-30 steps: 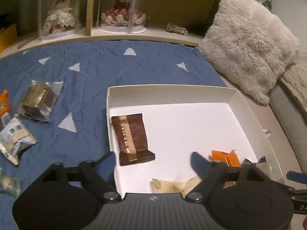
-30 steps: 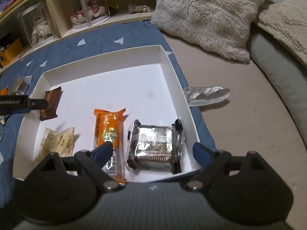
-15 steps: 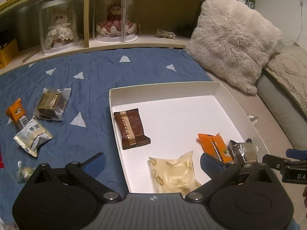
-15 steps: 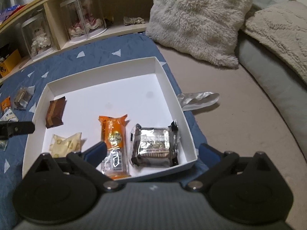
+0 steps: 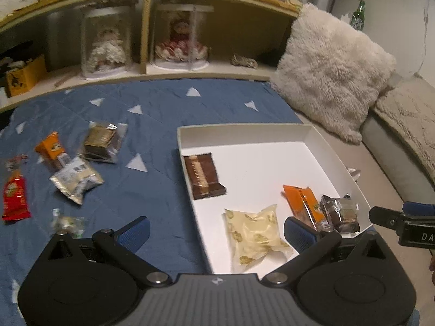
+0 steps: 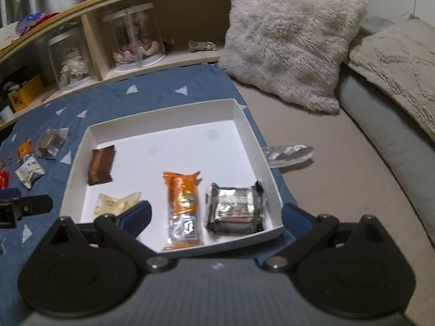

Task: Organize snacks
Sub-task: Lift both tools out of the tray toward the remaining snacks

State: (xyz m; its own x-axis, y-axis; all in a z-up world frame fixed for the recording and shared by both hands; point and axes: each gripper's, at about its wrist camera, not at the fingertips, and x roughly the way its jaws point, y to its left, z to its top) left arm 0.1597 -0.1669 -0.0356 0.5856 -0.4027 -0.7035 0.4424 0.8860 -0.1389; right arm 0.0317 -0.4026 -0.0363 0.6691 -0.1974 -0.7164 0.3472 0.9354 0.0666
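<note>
A white tray (image 5: 244, 133) lies on a blue quilt and holds a brown bar (image 5: 204, 175), a pale yellow packet (image 5: 254, 235), an orange bar (image 5: 304, 207) and a clear-wrapped brown cake (image 5: 339, 213). The tray (image 6: 239, 114) shows the same snacks in the right wrist view. Loose snacks lie left of the tray: a clear-wrapped cake (image 5: 102, 141), an orange bar (image 5: 51, 150), a silver packet (image 5: 76, 180), a red packet (image 5: 15, 197) and a small candy (image 5: 66, 222). My left gripper (image 5: 216, 231) is open and empty above the tray's near left edge. My right gripper (image 6: 216, 214) is open and empty above the tray's near edge.
A wooden shelf (image 5: 152, 74) with dolls in clear cases runs along the back. A fluffy pillow (image 5: 331, 81) leans at the right. A crumpled silver wrapper (image 6: 288, 152) lies on the bed right of the tray. A green bottle (image 5: 359, 13) stands far right.
Both grippers have pulled back and up from the tray, so more of the quilt and loose snacks show. The yellow packet now lies fully in view in the tray.
</note>
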